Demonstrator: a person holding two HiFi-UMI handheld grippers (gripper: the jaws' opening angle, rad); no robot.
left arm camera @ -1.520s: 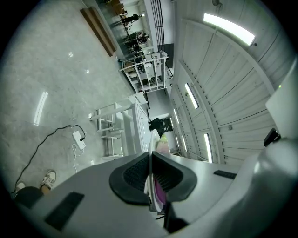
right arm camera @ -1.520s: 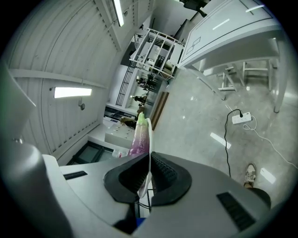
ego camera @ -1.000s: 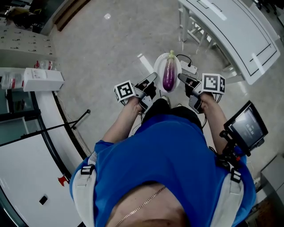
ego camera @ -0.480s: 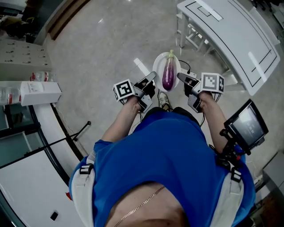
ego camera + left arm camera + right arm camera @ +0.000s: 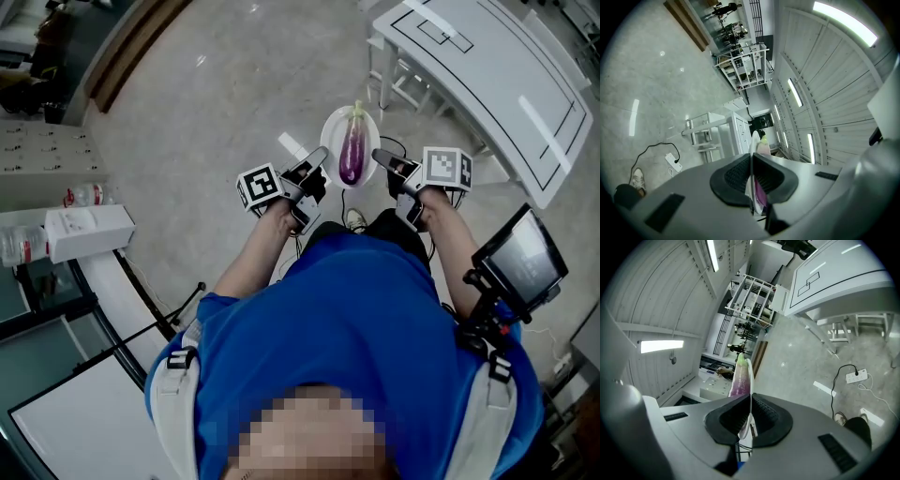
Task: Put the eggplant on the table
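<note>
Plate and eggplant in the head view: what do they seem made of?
The plate looks smooth, glossy white, likely ceramic or melamine; both gripper views show its rim as a thin stiff edge. The eggplant has shiny purple skin fading pale and a green stem; real or plastic replica, I cannot tell.

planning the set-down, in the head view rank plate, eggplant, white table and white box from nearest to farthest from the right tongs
1. plate: its right rim is clamped in the right tongs.
2. eggplant: lying on the plate's middle.
3. white table: ahead, to the right.
4. white box: far off on the left.
</note>
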